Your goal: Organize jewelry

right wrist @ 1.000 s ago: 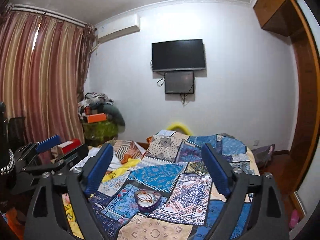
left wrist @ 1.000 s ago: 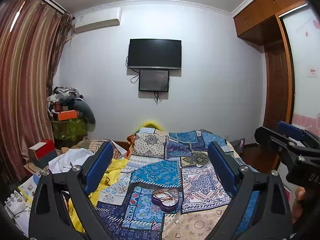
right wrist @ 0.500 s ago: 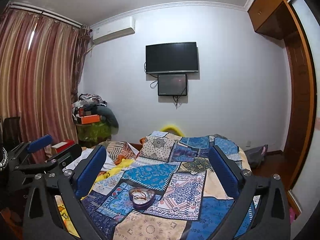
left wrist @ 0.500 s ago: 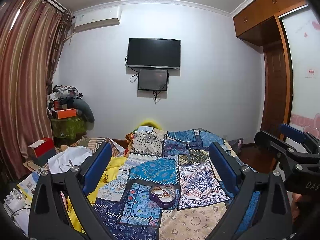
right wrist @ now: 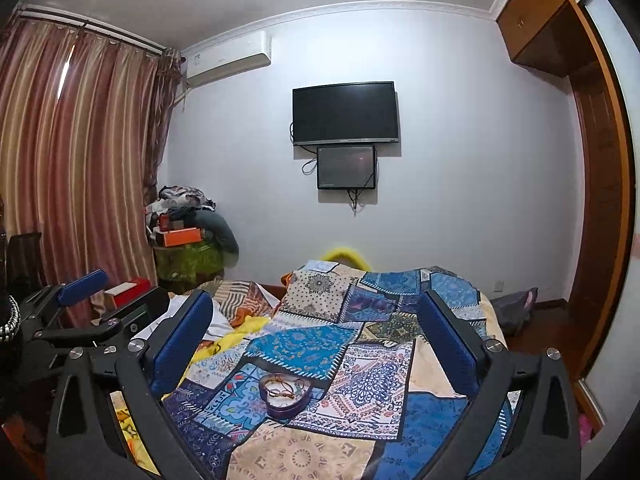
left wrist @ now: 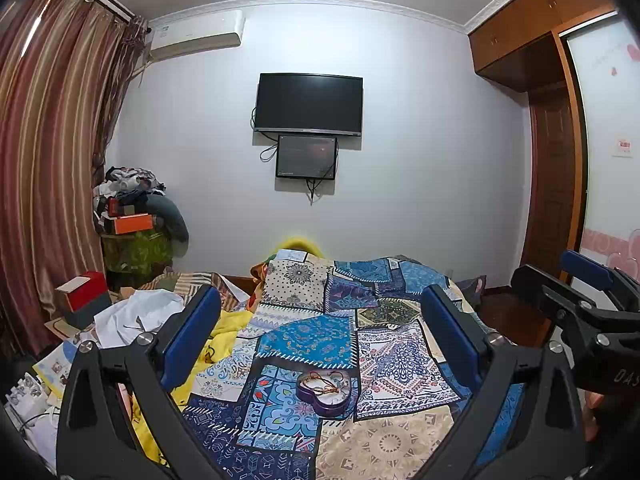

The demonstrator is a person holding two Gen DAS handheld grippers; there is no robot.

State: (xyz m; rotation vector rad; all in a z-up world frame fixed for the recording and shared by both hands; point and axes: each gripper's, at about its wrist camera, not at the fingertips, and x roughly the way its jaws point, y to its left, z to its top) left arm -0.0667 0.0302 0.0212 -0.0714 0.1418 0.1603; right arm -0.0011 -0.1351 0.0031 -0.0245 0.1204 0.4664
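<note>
Left wrist view has the heart-shaped purple box sitting lid-off on the patchwork quilt, with a tangle of thin cords and small jewelry bits piled inside. Looks like a little tin or hard plastic dish, so I'd guess light, stiff walls, kinda slick on the outside. What's inside is the opposite: floppy, thin, and probably knotted together, so pulling 1 strand likely drags the rest up with it. I'd pinch a single loop where it arches above the pile, not dig at the bottom. If the box itself needs moving, grab across the 2 straight-ish sides near the point of the heart, since the lobes will slip. Also the bed under it is soft, so pushing down will just tip the box.

Left claw is spread wide with nothing in it, hanging above and short of the box. Right claw just finished opening up to full spread, also empty, with the box below it and a bit left of center. Neither touches the box.
</note>
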